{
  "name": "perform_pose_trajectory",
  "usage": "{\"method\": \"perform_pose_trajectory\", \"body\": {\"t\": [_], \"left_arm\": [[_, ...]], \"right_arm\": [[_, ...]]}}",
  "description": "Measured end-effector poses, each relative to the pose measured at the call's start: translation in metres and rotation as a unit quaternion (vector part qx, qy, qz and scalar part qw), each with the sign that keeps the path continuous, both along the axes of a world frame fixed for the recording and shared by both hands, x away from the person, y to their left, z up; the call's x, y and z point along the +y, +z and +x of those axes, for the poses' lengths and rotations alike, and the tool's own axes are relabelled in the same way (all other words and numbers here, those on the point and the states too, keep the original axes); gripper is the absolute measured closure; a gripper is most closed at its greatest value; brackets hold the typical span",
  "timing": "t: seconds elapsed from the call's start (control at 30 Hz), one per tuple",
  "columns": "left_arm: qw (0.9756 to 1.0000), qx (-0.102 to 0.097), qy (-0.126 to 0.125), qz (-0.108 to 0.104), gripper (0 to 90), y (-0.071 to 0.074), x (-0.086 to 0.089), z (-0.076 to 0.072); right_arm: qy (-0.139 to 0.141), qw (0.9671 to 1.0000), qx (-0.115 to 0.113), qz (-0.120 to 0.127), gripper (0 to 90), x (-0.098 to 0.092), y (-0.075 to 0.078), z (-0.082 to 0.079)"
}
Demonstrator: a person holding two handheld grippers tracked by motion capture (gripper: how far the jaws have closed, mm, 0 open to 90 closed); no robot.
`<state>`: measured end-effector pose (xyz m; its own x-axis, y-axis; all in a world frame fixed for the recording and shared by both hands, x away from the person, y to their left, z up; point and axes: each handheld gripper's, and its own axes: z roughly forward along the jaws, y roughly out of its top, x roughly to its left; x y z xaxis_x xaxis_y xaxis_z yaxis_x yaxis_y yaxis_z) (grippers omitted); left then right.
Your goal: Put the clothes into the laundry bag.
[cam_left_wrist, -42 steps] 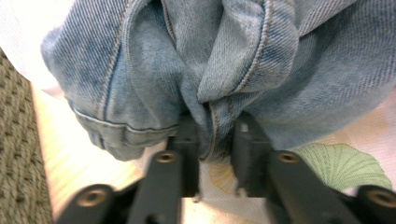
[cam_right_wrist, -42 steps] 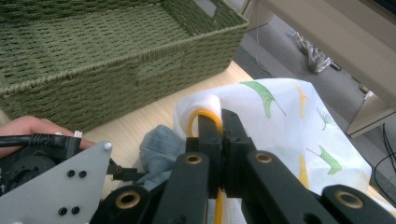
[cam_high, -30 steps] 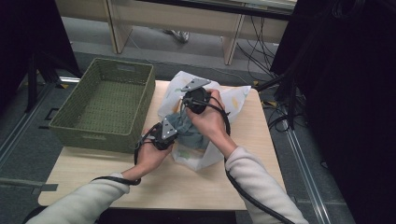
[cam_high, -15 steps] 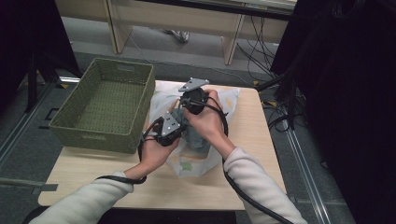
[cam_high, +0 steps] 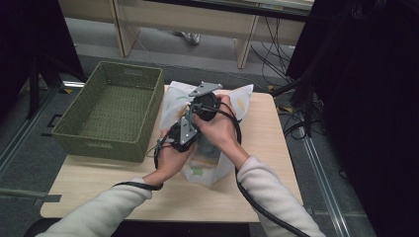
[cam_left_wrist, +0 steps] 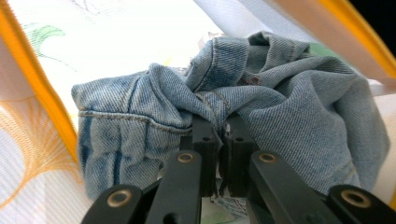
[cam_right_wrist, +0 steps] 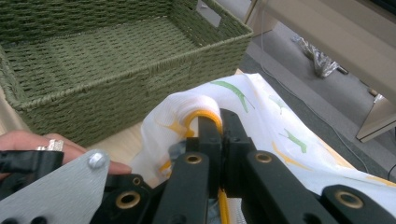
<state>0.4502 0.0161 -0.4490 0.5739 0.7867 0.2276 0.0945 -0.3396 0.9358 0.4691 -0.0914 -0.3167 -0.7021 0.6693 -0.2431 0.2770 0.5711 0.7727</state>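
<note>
A white mesh laundry bag (cam_high: 217, 163) with green and yellow prints and a yellow rim (cam_left_wrist: 44, 88) lies on the table. Crumpled blue denim jeans (cam_left_wrist: 289, 116) sit in its mouth. My left gripper (cam_left_wrist: 218, 133) is shut on a fold of the denim inside the bag. My right gripper (cam_right_wrist: 219, 123) is shut on the bag's yellow-edged rim (cam_right_wrist: 203, 114), holding it up. In the high view both grippers, left (cam_high: 184, 132) and right (cam_high: 205, 106), are close together over the bag, with denim (cam_high: 206, 148) showing just below them.
An empty green woven basket (cam_high: 116, 111) stands to the left of the bag, also close behind it in the right gripper view (cam_right_wrist: 93, 51). The light wooden table (cam_high: 267, 148) has bare room at right and front. Cables trail from both grippers.
The left gripper has risen a little and drawn closer to the right gripper, pulling denim with it. The bag has bunched up narrower under the hands. The right gripper has stayed put.
</note>
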Motion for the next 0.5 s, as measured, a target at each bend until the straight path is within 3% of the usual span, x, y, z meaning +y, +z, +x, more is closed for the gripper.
{"method": "perform_pose_trajectory", "body": {"t": [0.2,0.37,0.5], "left_arm": [[0.9997,-0.008,0.019,0.010,84.5,-0.0029,-0.0026,0.0058],[0.9986,-0.023,0.021,0.042,84.1,-0.0057,-0.0070,0.0088],[0.9978,-0.031,0.023,0.054,83.6,-0.0086,-0.0090,0.0094]], "right_arm": [[0.000,1.0000,-0.001,0.008,89.9,-0.0012,0.0038,-0.0008],[0.002,1.0000,0.000,0.007,89.9,-0.0006,0.0042,-0.0010],[0.003,1.0000,0.000,0.007,89.9,-0.0007,0.0041,-0.0007]]}}
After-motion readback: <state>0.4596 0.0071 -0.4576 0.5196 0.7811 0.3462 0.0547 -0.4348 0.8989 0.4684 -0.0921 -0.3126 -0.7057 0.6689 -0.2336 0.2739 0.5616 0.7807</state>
